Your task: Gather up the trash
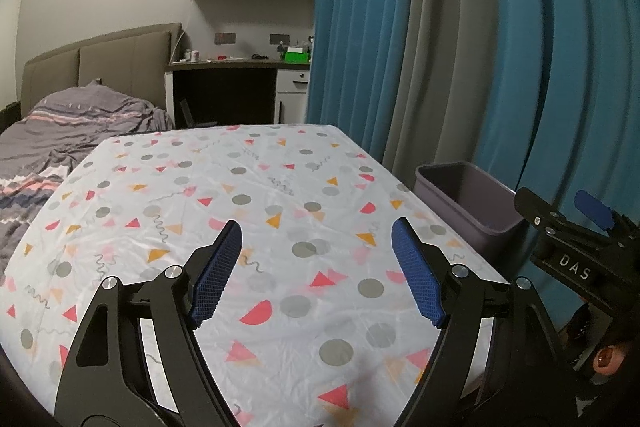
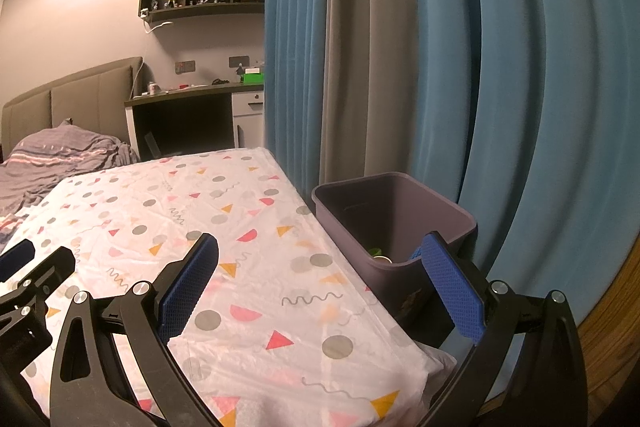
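Looks finished (tabletop (image 1: 240, 211) beside the bin (image 2: 400, 211) bare, trash (image 2: 378, 254) down inside): both hand-held grippers, left (image 1: 316, 239) and right (image 2: 320, 259), wide and empty; next, just checking for strays.

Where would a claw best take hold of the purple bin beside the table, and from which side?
Grip the purple bin by its rim, from above, probably on the wall nearest the table. It stands upright and open-topped, so a thin lipped edge is exposed all round, while the body looks too wide to span. The right claw, open and empty, hangs closest.
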Motion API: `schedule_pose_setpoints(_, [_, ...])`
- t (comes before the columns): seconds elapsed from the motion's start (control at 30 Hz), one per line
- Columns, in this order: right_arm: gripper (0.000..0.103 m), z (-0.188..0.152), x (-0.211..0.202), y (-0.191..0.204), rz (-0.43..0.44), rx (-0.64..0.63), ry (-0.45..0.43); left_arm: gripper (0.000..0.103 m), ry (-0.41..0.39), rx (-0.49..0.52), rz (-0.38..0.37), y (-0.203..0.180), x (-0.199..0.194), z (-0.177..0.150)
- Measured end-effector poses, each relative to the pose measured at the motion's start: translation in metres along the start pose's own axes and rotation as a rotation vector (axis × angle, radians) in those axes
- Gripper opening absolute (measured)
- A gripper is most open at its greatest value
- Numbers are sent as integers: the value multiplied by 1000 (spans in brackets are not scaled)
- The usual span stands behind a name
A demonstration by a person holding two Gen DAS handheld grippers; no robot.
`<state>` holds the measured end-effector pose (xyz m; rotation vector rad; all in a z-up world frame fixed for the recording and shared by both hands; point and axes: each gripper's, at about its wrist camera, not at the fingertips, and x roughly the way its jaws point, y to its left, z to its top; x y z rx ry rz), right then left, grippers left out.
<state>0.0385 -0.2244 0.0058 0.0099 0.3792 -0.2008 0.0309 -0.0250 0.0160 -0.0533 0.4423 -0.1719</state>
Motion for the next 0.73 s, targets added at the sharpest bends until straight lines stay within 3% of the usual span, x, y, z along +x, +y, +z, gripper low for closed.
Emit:
schedule_pose_setpoints(0.27, [98, 0, -1, 1, 1, 0, -3, 78, -4, -8, 17, -2, -2, 0])
schedule_pose_setpoints(0.73, [98, 8, -6, 11, 3, 7, -15, 92, -22, -43, 91, 7, -5, 3])
